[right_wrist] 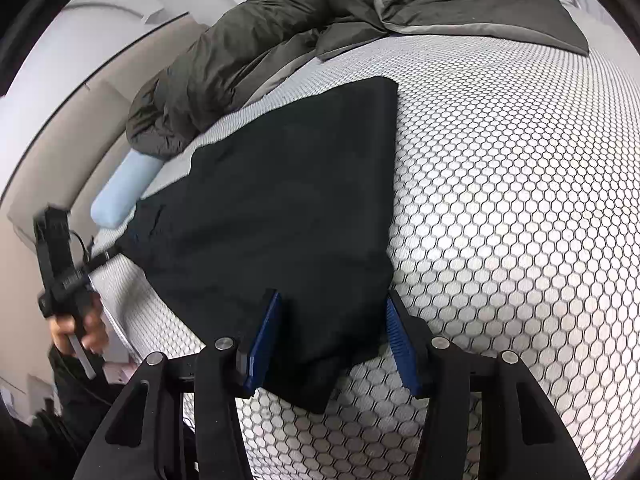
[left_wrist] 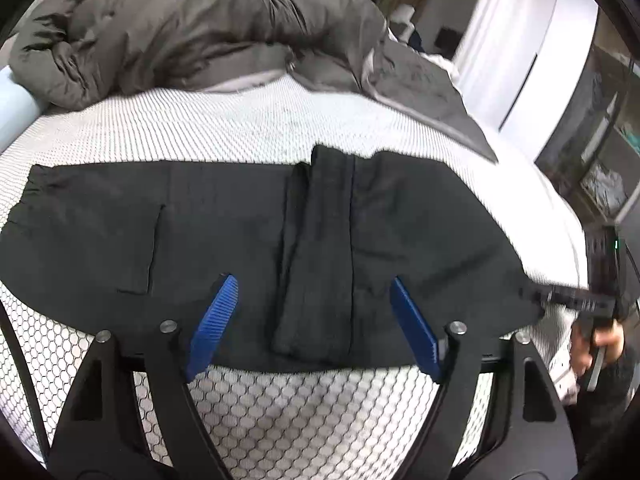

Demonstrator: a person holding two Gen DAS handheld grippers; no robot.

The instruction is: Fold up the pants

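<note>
Black pants (left_wrist: pixel 224 236) lie flat across the white honeycomb-patterned mattress (left_wrist: pixel 260 424), partly folded, with a narrow folded strip (left_wrist: pixel 320 248) lying over their middle. My left gripper (left_wrist: pixel 312 300) is open, its blue pads either side of that strip, above the near edge of the pants. In the right wrist view the pants (right_wrist: pixel 280 200) stretch away to the left. My right gripper (right_wrist: pixel 332 316) is open over the near right corner of the pants. The other gripper shows at the far edge of each view, the right one (left_wrist: pixel 580 300) and the left one (right_wrist: pixel 60 264).
A bunched grey-green duvet (left_wrist: pixel 192 36) lies along the far side of the bed, also in the right wrist view (right_wrist: pixel 280 28). A pale blue bolster (right_wrist: pixel 124 188) sits at the bed's left edge. White curtains (left_wrist: pixel 500 32) and dark shelving (left_wrist: pixel 600 140) stand beyond the bed.
</note>
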